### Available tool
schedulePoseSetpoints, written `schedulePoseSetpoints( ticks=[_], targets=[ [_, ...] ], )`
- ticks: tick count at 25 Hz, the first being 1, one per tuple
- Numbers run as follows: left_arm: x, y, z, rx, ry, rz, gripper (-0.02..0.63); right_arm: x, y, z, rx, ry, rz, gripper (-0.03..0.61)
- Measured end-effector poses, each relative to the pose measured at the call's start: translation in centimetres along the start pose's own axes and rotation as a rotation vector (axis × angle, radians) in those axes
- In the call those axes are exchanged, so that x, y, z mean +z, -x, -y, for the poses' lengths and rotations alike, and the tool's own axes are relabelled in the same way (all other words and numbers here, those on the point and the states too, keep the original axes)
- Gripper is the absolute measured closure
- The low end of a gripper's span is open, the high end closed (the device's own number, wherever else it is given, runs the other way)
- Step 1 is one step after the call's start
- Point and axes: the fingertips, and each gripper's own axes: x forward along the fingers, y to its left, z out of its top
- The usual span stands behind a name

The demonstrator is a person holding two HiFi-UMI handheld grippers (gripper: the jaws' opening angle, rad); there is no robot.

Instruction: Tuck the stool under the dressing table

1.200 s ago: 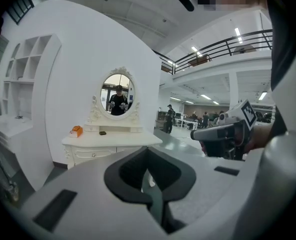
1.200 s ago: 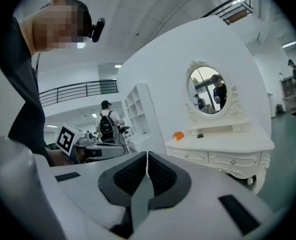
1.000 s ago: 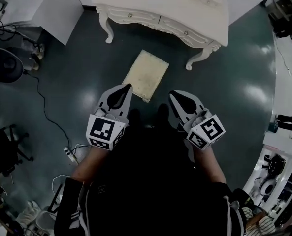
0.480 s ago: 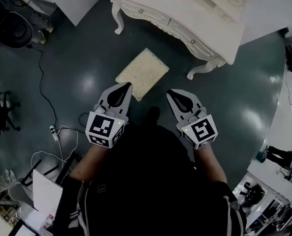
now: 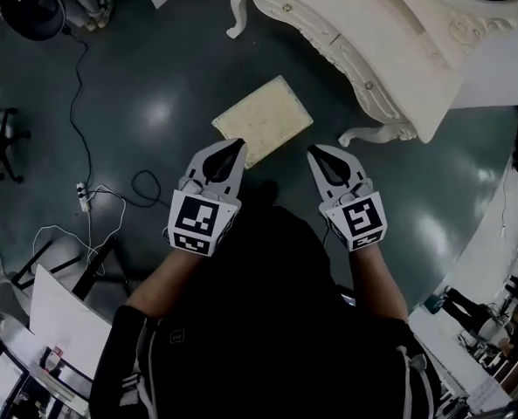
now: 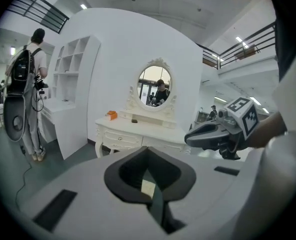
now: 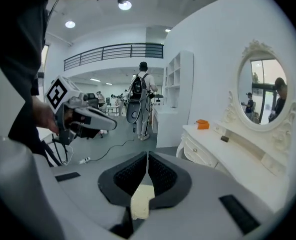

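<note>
Dark floor point(image 5: 154, 51); stool point(image 5: 265, 127) edge hidden by left tool point(image 5: 238, 145); right tool point(image 5: 314, 151), both clenched empty

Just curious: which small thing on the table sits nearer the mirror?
The dark one, by the mirror base; the orange box sits farther off to the side.

Open floor point(image 5: 267, 51) between stool point(image 5: 263, 132) and dressing table point(image 5: 398, 33).

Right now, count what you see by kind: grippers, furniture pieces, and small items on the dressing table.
Grippers: 2, left gripper, right gripper
Furniture: 2, stool, dressing table
Small items: 2, orange box, dark item
Total: 6
</note>
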Motion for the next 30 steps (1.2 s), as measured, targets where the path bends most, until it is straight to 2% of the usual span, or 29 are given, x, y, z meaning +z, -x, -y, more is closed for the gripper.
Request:
schedulePoseSetpoints(
  ticks=[8,11,14,19,22,30],
  targets=[
    [-1.7,-1.7,-4.1,0.115,0.112,-0.013,0.607,-0.7,-3.8,3.8,0.058,-0.118,-0.009,0.557],
    [-2.2,-2.6,-4.6,0.196,0.154,-0.017,0.607,-1.8,-5.5,6.1,0.105,-0.069,-0.043,0.557],
    [-2.9,-3.8,-5.2,0.292,0.207,-0.037,0.607,-2.0,-7.3,7.9,0.205,-0.044,-0.046,0.557],
    [-1.7,-5.4,-6.3,0.435,0.223,-0.006,0.607,-2.0,-8.3,9.6,0.372,-0.002,-0.020,0.557],
    [-1.3,-5.9,-5.8,0.512,0.238,0.018,0.607,-2.5,-8.6,10.7,0.445,-0.017,-0.012,0.557],
    [-3.2,-5.1,-5.1,0.575,0.327,0.067,0.607,-2.4,-9.7,7.7,0.570,0.066,-0.027,0.557]
  ],
)
